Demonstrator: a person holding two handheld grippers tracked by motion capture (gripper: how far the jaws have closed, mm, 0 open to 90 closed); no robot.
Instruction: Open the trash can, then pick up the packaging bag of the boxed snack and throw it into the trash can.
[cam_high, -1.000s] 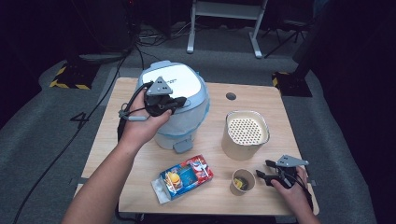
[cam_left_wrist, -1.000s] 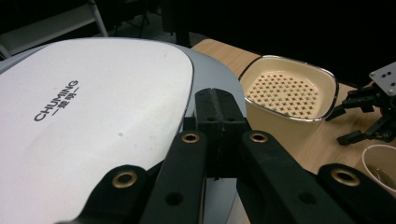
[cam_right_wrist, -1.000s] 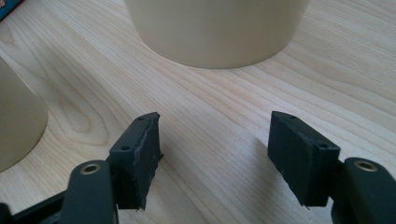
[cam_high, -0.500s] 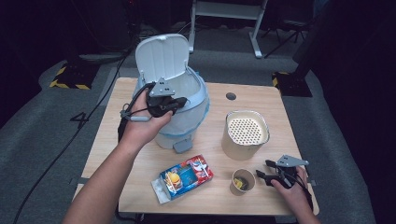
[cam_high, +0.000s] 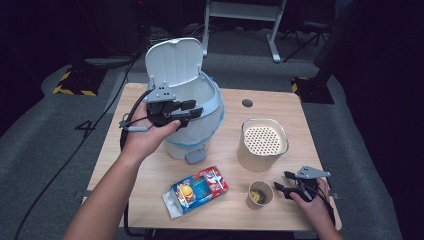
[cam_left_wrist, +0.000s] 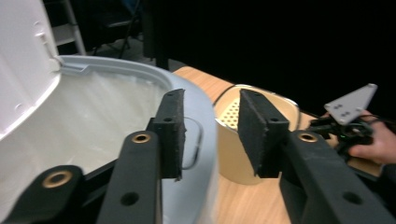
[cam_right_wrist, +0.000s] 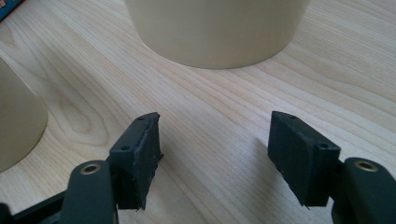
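A light-blue pedal bin (cam_high: 202, 131) with a white liner stands at the table's back left, its lid (cam_high: 172, 62) upright. My left gripper (cam_high: 195, 111) hovers over the bin's near rim. Its jaws have just been opening and stand open with nothing between them (cam_left_wrist: 210, 126); the bin rim (cam_left_wrist: 205, 116) lies below and beyond them. My right gripper (cam_high: 281, 183) rests low at the front right, beside a small paper cup (cam_high: 260, 194) with something yellow inside. Its jaws (cam_right_wrist: 215, 149) stand apart over bare wood, holding nothing.
A beige tub with a perforated insert (cam_high: 263, 145) stands right of the bin and just ahead of the right gripper (cam_right_wrist: 215, 32). A colourful snack box (cam_high: 197, 190) lies near the front edge. The bin's pedal (cam_high: 195, 156) faces me. Dark floor surrounds the table.
The bin lid has swung from closed to upright. The left gripper's jaws have parted above the rim. The right hand has kept still.
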